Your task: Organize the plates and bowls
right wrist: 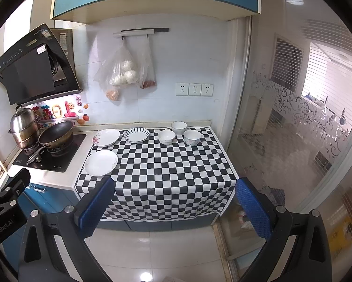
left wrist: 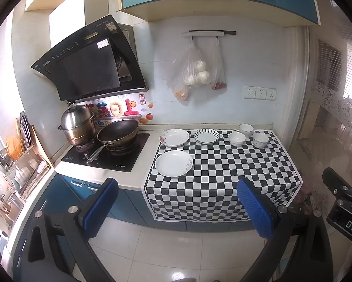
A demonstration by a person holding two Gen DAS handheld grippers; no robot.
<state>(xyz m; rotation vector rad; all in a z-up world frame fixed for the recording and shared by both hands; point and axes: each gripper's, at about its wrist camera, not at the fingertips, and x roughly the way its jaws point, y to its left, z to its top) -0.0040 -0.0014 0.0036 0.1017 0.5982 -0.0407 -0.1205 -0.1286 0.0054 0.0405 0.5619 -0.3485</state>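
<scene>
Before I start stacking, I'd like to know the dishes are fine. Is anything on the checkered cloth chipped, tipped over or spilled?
Nothing stands out. The three plates lie flat and the three bowls stand upright on the checkered cloth, all apart and seemingly empty. Fine chips would be too small to tell here.

Left hand-held gripper (left wrist: 178, 202) and right hand-held gripper (right wrist: 176, 202) both gape wide, empty, apparently angled slightly downward.
</scene>
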